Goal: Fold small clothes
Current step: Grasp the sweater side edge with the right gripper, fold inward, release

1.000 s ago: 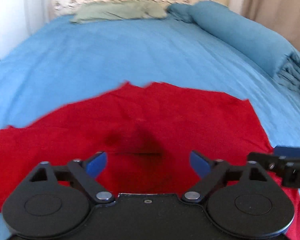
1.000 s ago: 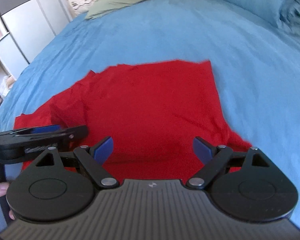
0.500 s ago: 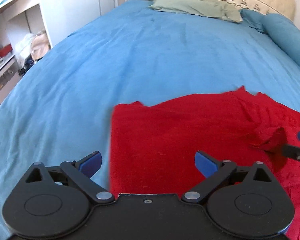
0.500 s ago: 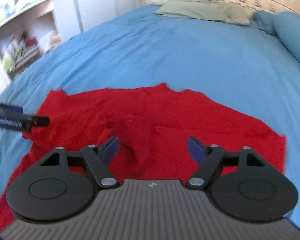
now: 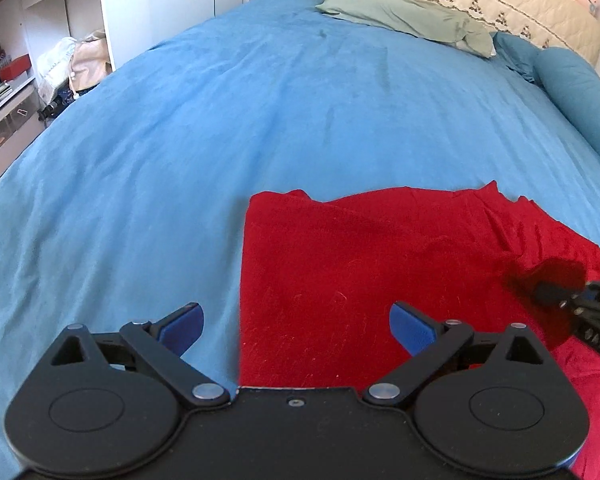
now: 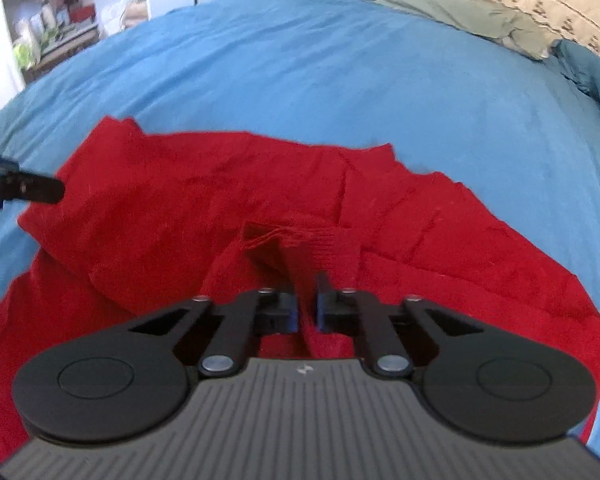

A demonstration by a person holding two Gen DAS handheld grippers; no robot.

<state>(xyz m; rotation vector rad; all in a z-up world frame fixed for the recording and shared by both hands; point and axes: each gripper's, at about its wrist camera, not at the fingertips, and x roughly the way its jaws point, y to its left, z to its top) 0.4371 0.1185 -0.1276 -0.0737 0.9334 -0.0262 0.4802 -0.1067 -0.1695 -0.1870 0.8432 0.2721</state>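
Blue bedspread (image 5: 260,128) carries the red garment (image 5: 340,272), well short of the pillow (image 5: 404,16). Right gripper (image 6: 308,312) pinches a raised fold; left gripper (image 5: 296,324) gapes, empty. Next, likely: carry the fold across.

Blue bed (image 5: 260,128), red garment (image 5: 340,272), perhaps pillow (image 5: 400,16).

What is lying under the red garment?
The red garment lies spread on the blue bedspread, which shows all around its edges. The right gripper pinches a raised fold of it. Anything beneath the cloth itself is covered.
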